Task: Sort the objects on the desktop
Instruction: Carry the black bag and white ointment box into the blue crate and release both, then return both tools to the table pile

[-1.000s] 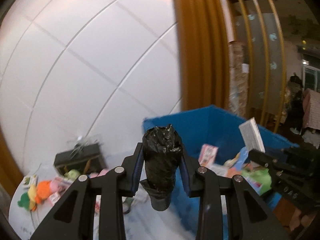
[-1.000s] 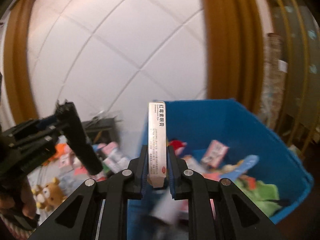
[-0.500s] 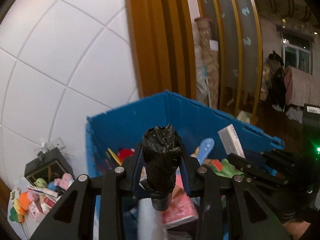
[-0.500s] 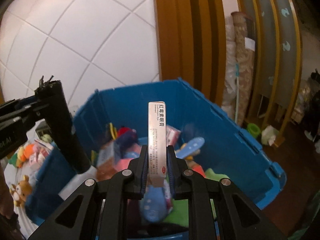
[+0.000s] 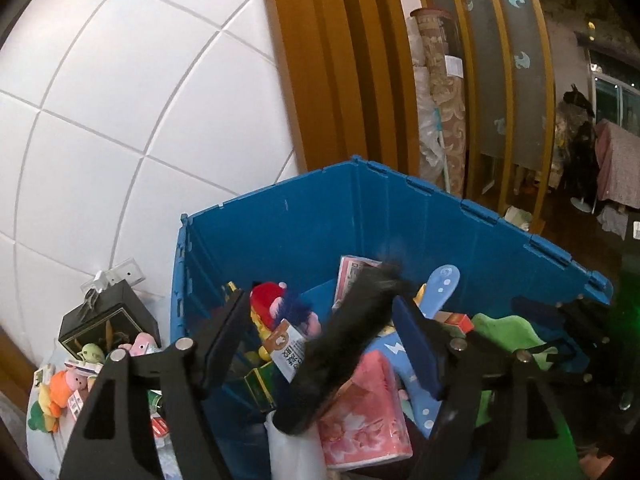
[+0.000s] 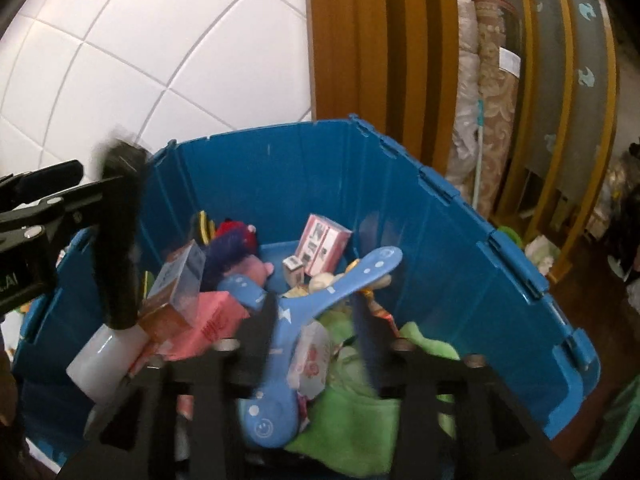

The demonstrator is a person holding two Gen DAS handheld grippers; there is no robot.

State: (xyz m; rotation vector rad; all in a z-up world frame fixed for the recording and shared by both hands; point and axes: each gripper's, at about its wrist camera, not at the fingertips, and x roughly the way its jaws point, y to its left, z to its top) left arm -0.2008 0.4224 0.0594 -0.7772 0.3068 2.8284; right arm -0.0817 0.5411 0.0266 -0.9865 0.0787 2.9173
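Observation:
A blue bin point(image 5: 360, 220) point(image 6: 460, 240) holds toys, boxes and green cloth. My left gripper point(image 5: 320, 320) is open above the bin. The black-wrapped cylinder point(image 5: 344, 344) tilts loose between its spread fingers, blurred, over a pink box point(image 5: 360, 408). In the right wrist view the cylinder point(image 6: 118, 240) hangs at the left over the bin, with a white end point(image 6: 104, 360). My right gripper point(image 6: 312, 316) is open and empty above the bin. The white medicine box it held is not clearly visible among the contents.
Plush toys point(image 5: 56, 392) and a black box point(image 5: 104, 320) lie on the table left of the bin. White tiled wall behind; wooden pillars point(image 5: 340, 80) and rolled carpets point(image 6: 488, 100) to the right. A blue paddle toy point(image 6: 320, 296) lies in the bin.
Both grippers opened over the bin. The black cylinder tipped over out of the left grip. The white medicine box left the right gripper.

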